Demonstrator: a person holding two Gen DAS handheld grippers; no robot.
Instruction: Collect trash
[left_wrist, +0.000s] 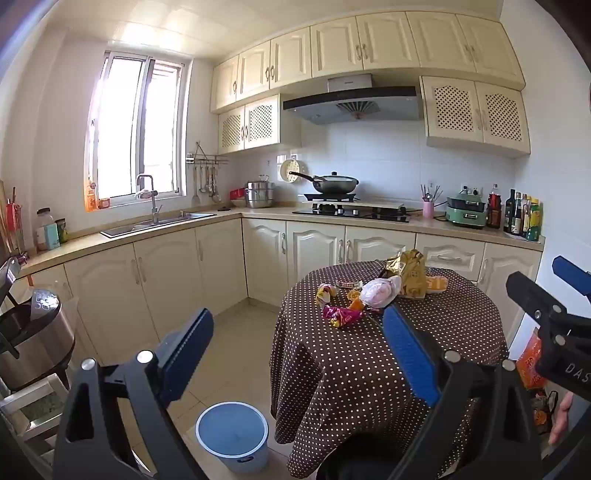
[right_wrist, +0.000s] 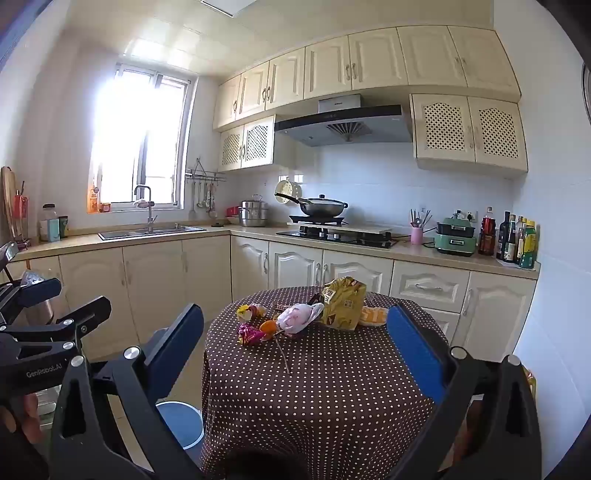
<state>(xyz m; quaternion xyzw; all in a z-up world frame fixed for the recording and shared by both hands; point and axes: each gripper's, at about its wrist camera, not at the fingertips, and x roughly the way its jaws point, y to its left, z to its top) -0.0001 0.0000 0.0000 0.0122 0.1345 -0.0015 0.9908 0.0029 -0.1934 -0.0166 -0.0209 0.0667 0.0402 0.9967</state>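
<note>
You hold both grippers level before a round table (left_wrist: 369, 369) in a kitchen. Your left gripper (left_wrist: 295, 347) and right gripper (right_wrist: 295, 339) are spread wide, holding nothing. The trash (right_wrist: 295, 317), wrappers and crumpled bags, lies near the table's far edge. A blue bin (left_wrist: 232, 435) stands on the floor at the table's left.

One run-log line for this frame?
stage: start | left tongs: open, empty | right tongs: open, empty | wrappers: on table | bin: on floor
</note>
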